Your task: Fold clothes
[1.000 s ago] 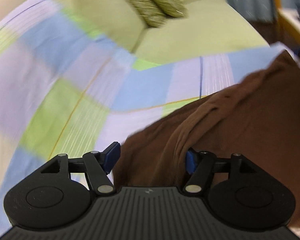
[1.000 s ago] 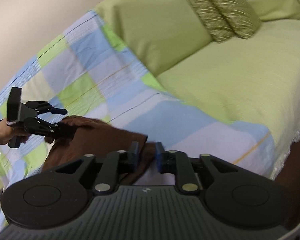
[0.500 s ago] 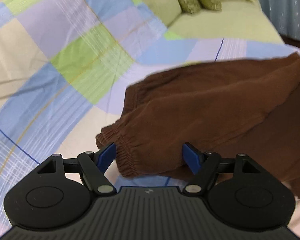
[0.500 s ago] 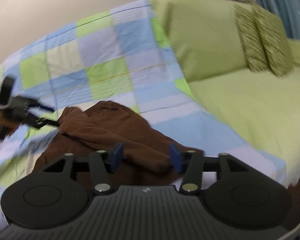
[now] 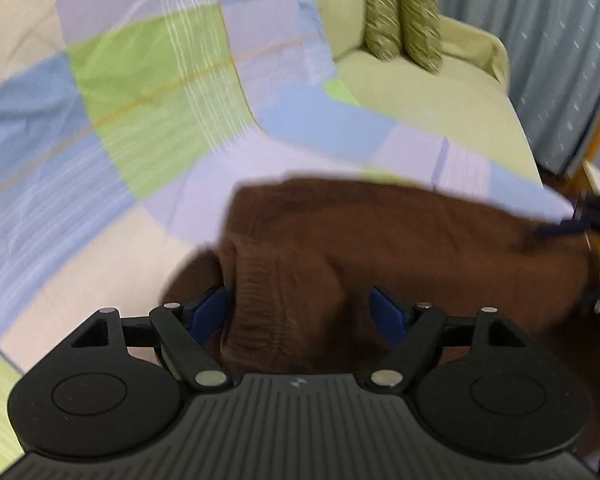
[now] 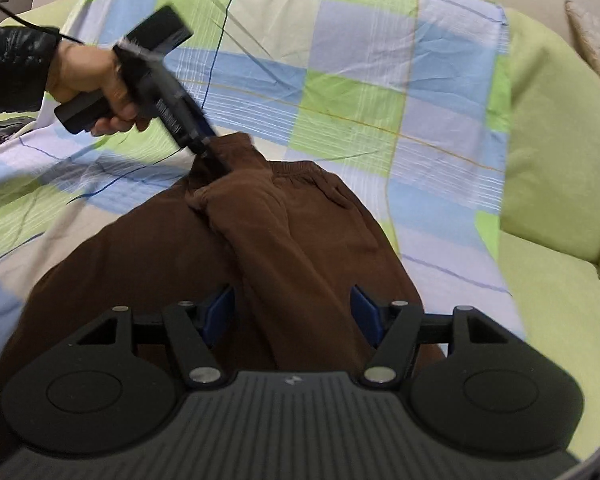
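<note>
Brown trousers (image 6: 300,220) lie crumpled on a checked sheet (image 6: 340,80) spread over a sofa. My left gripper (image 5: 298,312) hangs over their ribbed, elastic end (image 5: 268,312), and that bunched cloth sits between the wide-apart blue pads without being pinched. From the right wrist view, a hand (image 6: 88,76) holds the left gripper (image 6: 206,146) with its tip at a raised fold of the trousers. My right gripper (image 6: 296,312) hovers over the other end of the garment. Its jaws are opening, with cloth under and between them but not pressed.
The green sofa seat (image 6: 560,340) lies bare to the right of the sheet. Two patterned cushions (image 5: 400,28) lean at the far end, with a blue-grey curtain (image 5: 560,60) behind them. A dark sleeve (image 6: 12,68) comes in from the left.
The right gripper has let go of the brown cloth, opened wide and swung round toward the left gripper. The left gripper rolled, moved over the ribbed end and opened a little wider.
</note>
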`<state>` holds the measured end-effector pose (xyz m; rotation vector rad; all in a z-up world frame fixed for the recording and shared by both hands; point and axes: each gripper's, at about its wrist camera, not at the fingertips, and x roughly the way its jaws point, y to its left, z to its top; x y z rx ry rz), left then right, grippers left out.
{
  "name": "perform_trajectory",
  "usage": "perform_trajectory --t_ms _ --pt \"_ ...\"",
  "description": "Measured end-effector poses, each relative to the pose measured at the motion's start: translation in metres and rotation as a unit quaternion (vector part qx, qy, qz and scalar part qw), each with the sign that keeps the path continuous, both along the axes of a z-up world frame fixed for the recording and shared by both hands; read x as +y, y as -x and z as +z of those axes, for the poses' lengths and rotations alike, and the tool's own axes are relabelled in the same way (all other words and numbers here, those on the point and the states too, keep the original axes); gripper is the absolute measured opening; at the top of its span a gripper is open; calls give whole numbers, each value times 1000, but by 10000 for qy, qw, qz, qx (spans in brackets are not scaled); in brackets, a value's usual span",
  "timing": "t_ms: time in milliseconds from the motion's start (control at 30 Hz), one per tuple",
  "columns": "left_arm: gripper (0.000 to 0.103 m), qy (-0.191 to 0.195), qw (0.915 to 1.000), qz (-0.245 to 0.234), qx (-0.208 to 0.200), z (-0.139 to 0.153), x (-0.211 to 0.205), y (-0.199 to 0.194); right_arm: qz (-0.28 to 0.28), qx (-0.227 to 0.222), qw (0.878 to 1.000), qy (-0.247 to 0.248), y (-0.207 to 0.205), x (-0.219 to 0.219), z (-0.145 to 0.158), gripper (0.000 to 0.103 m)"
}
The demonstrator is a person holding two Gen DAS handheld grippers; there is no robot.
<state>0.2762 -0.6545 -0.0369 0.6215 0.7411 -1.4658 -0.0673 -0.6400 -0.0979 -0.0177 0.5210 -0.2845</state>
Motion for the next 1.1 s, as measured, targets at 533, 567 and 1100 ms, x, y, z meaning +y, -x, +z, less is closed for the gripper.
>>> perform_trajectory --t_ms 533,567,1100 --pt "80 786 9926 757 -525 13 63 -7 426 -156 9976 532 -52 -2 12 75" --pt "80 862 9918 809 -494 15 72 -8 709 -99 9950 695 -66 3 14 83" --pt "80 865 9931 345 -707 -19 143 65 -719 -216 9969 226 -130 -74 -1 76"
